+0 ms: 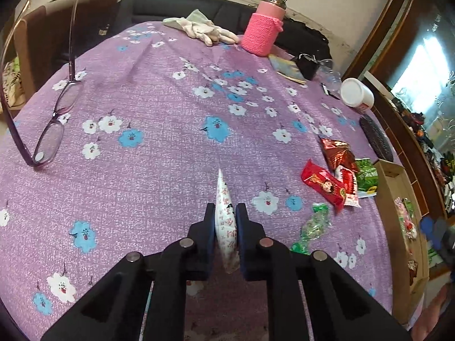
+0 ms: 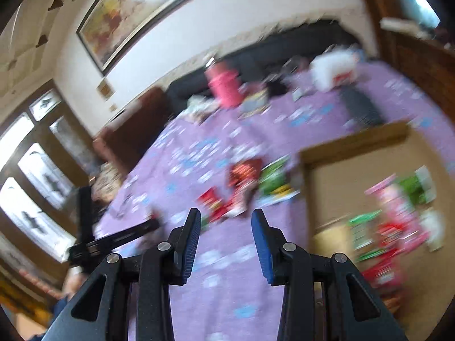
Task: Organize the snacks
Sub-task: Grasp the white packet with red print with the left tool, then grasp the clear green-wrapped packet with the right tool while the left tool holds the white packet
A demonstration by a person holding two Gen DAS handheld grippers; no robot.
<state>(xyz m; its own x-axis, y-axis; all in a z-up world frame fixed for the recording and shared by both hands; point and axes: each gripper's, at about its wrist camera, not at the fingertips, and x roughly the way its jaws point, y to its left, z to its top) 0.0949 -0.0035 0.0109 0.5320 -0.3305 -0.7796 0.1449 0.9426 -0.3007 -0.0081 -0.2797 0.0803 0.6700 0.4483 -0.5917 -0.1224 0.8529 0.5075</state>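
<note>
My left gripper (image 1: 226,210) is shut on a white snack packet (image 1: 224,193) with red writing, held on edge just above the purple flowered tablecloth (image 1: 159,170). To its right lie loose snacks: a red packet (image 1: 324,183), a dark red packet (image 1: 337,153), a green packet (image 1: 366,174) and a green-wrapped candy (image 1: 312,226). My right gripper (image 2: 226,216) is open with nothing between its fingers. In its blurred view it points at the red packets (image 2: 241,182) and a green packet (image 2: 273,182). A cardboard box (image 2: 355,142) to the right holds several snacks (image 2: 392,221).
Purple glasses (image 1: 57,122) lie at the left. White gloves (image 1: 204,28), a pink knit-covered bottle (image 1: 263,25), a black clip (image 1: 307,64) and a white jar (image 1: 357,93) stand toward the far side. A dark oval object (image 1: 375,139) lies by the cardboard box (image 1: 398,187).
</note>
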